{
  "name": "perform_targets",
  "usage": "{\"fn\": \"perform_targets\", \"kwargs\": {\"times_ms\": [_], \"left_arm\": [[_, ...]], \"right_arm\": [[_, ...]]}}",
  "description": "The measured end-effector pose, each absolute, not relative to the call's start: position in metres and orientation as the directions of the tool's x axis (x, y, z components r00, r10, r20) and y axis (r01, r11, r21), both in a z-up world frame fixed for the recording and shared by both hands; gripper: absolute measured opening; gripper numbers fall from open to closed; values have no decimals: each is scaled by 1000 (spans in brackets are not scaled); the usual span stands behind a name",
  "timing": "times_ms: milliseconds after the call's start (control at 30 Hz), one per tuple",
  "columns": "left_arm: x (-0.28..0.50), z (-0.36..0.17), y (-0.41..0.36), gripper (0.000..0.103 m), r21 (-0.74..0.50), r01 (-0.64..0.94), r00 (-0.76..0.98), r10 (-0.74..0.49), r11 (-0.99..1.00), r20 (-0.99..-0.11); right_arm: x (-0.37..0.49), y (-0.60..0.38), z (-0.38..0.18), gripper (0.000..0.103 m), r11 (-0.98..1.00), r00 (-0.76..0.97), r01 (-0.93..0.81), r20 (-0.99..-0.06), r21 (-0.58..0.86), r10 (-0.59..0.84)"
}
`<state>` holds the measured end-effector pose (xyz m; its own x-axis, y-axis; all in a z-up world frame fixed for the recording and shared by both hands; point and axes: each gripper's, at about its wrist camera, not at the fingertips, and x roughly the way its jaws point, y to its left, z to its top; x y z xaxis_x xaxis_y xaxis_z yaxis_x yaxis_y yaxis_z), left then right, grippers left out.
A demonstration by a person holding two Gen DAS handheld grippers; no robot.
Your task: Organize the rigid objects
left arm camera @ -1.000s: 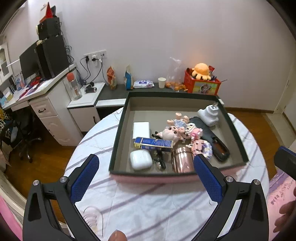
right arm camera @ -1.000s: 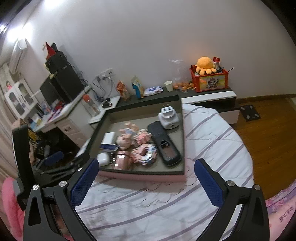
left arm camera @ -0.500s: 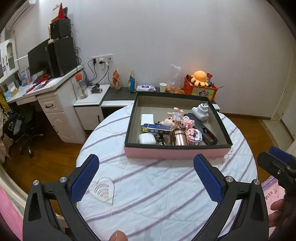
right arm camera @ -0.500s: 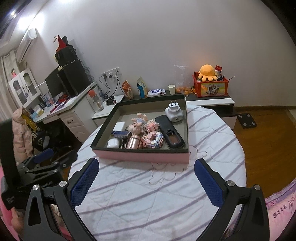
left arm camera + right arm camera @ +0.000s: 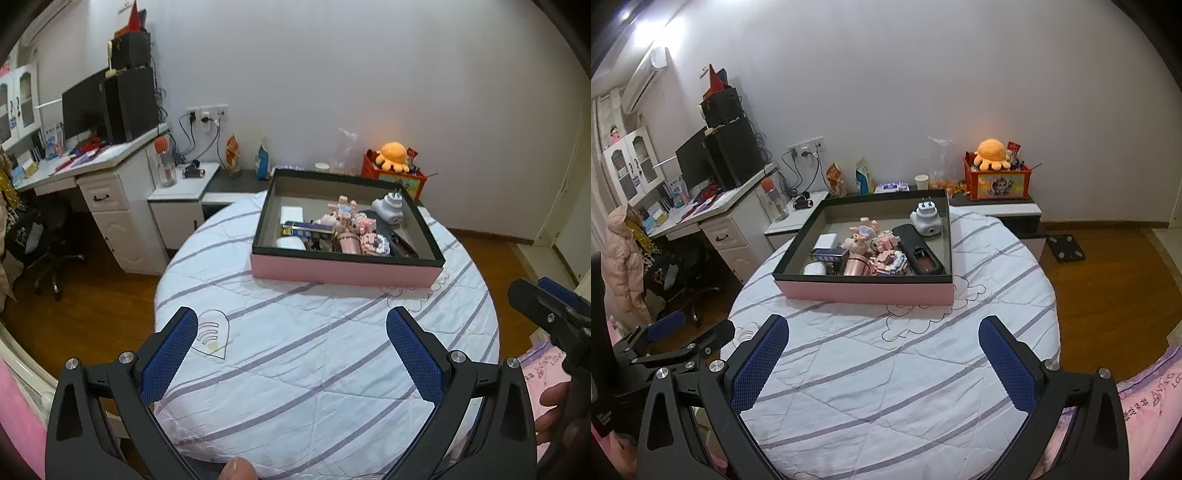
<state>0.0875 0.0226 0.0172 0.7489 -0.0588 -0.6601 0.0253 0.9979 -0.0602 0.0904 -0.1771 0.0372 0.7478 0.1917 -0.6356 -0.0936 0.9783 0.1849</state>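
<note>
A pink box with a dark rim (image 5: 343, 274) (image 5: 866, 291) stands at the far side of a round table. Several small objects lie inside it: a white power bank (image 5: 291, 214), a blue carton (image 5: 306, 231), a white earbud case (image 5: 290, 243), pink toy figures (image 5: 341, 218), a copper cup (image 5: 349, 243), a black remote (image 5: 918, 249) and a white plug adapter (image 5: 388, 210) (image 5: 927, 219). My left gripper (image 5: 291, 354) is open and empty above the near part of the table, well back from the box. My right gripper (image 5: 882, 360) is likewise open and empty.
The table wears a white cloth with grey stripes (image 5: 314, 350). Behind it runs a low cabinet with a red box and orange plush (image 5: 995, 173). A white desk with a monitor (image 5: 88, 110) stands to the left beside an office chair (image 5: 44, 254). Wooden floor (image 5: 1108, 280) lies to the right.
Both grippers have pulled back and away from the box, which now looks smaller and farther. Both stay open and empty. The box contents have not moved.
</note>
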Motion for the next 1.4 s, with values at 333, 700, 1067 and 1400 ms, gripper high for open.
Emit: {"fn": "perform_targets", "kwargs": {"times_ms": [333,700,1067,1400], "left_arm": [[76,34,24,103,-69,34,784,-69,997,-617],[76,38,24,103,-75,37,787,-75,996,-612],[79,38,25,103,-78,36,786,-77,996,-614],[81,41,25,103,-78,37,785,-77,996,-615]], "right_arm": [[78,-172,50,103,982,771,-97,-612,160,176],[77,-171,53,103,983,775,-93,-608,156,170],[78,-170,53,103,983,774,-94,-610,156,170],[82,-170,51,103,983,771,-90,-614,158,169]]}}
